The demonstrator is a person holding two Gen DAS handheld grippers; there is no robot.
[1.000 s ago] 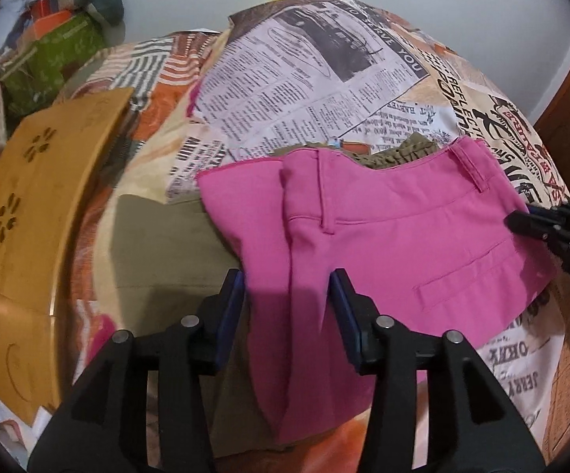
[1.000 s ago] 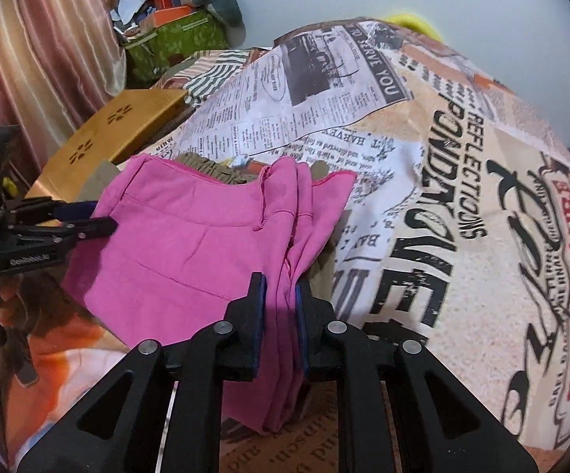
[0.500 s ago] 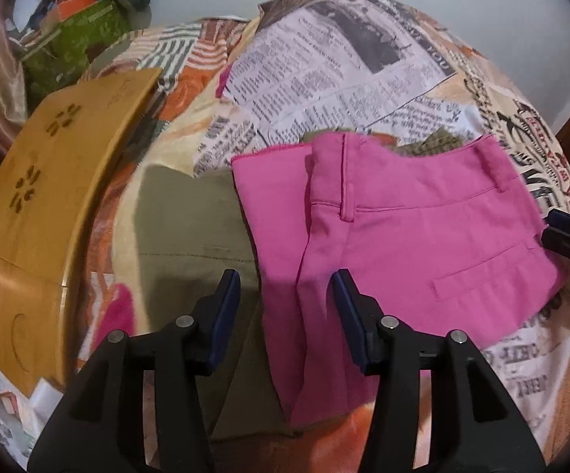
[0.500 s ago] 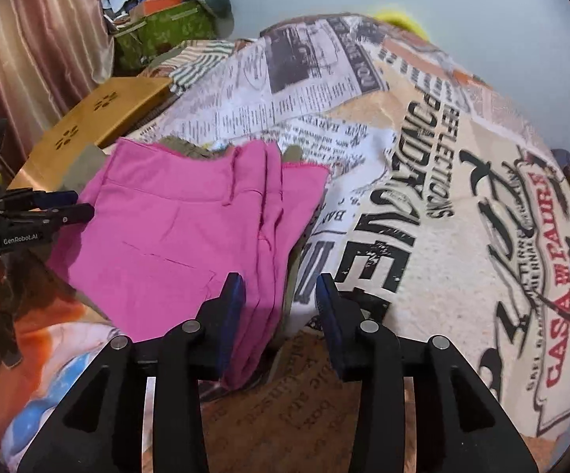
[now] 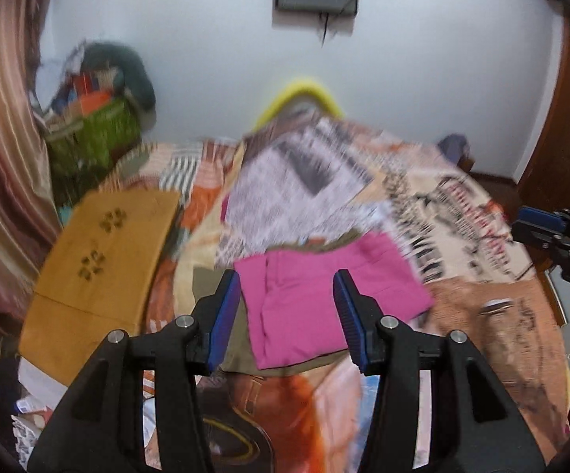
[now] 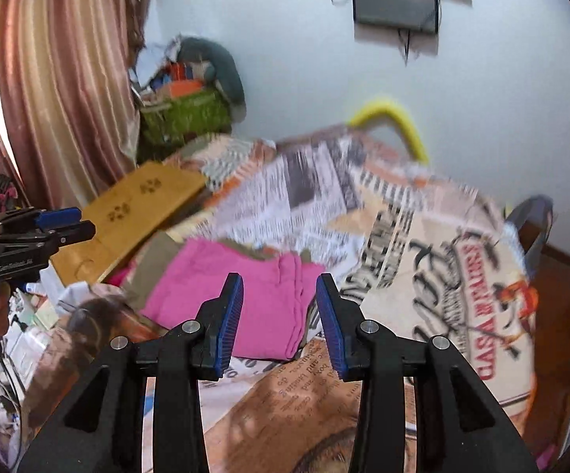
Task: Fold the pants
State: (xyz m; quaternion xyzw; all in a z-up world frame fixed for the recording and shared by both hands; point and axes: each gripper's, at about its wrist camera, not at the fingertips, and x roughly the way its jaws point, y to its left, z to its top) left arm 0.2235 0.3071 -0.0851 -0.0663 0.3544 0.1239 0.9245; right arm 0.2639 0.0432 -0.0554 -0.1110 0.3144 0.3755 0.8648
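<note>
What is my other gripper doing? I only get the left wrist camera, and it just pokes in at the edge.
Observer: The right gripper is open, with nothing between its pads. The pink pants lie on the bedspread beyond it.
Operator: Is the pants' edge on that side tidy?
Observer: In the right wrist view that edge shows several stacked layers, lying fairly even.
Operator: Can you see my left gripper from there?
Observer: Yes. The left gripper shows side-on at the left edge, its jaws apart and empty.
</note>
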